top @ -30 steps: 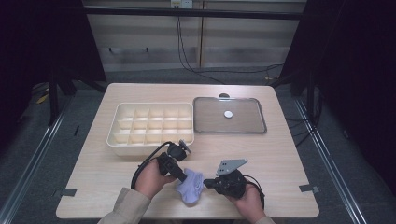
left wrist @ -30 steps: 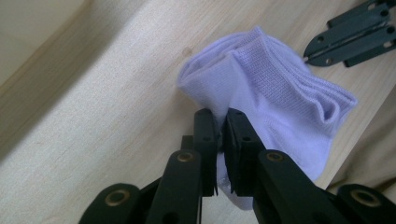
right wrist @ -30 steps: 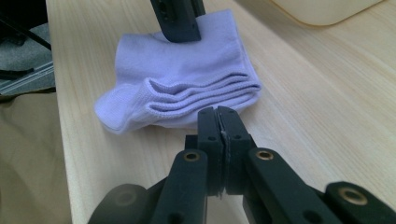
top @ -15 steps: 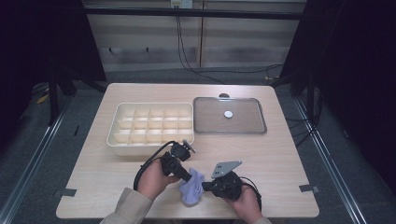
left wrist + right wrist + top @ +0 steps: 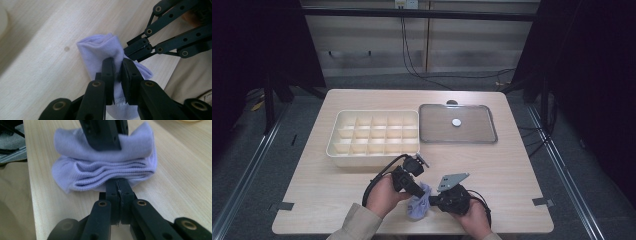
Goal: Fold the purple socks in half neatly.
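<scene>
room: dark all around, grey floor, pale panelled wall at the back with black cables (image 5: pixel 412 55) hanging down it
table (image 5: pixel 512 170): light wood, pretty bare, bits of tape near the front corners
divided tray (image 5: pixel 374 137): cream, lots of little cells, sits left of centre
lid (image 5: pixel 457 123): clear flat one with a white knob, just beside the tray on its right
sock (image 5: pixel 418 206): lilac, folded up, right at the near edge of the table between both hands
left gripper (image 5: pixel 117 66): clamped on the sock's upper fold, cloth squeezed between the pads
right gripper (image 5: pixel 117 185): jaws pinched tight on the sock's lower folded edge
</scene>
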A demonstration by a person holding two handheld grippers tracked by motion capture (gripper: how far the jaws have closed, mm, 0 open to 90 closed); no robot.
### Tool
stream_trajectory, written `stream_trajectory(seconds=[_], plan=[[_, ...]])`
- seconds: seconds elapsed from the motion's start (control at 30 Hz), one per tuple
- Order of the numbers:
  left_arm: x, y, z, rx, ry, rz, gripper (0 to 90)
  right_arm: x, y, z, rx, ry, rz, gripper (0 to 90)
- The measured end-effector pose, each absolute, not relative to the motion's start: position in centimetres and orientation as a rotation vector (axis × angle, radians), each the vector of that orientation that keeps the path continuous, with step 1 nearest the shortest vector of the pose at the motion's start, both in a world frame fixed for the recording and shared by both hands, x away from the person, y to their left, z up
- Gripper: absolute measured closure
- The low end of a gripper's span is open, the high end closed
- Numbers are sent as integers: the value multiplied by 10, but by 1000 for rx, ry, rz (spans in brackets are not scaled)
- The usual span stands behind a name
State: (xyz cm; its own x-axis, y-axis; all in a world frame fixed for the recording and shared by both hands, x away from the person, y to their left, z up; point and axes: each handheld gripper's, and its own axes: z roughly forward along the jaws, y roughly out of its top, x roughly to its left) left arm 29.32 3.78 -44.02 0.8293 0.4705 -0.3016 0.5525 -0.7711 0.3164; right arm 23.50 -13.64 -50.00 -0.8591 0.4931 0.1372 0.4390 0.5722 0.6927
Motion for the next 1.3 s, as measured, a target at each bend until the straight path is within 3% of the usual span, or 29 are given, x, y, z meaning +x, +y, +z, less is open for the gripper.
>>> stream_trajectory(seconds=[0.43, 1.3], plan=[[293, 36, -446, 2611, 777, -278, 807, 235, -140, -499, 829, 2721, 1152, 851], [293, 36, -439, 2602, 769, -271, 812, 236, -138, -500, 828, 2711, 1174, 884]])
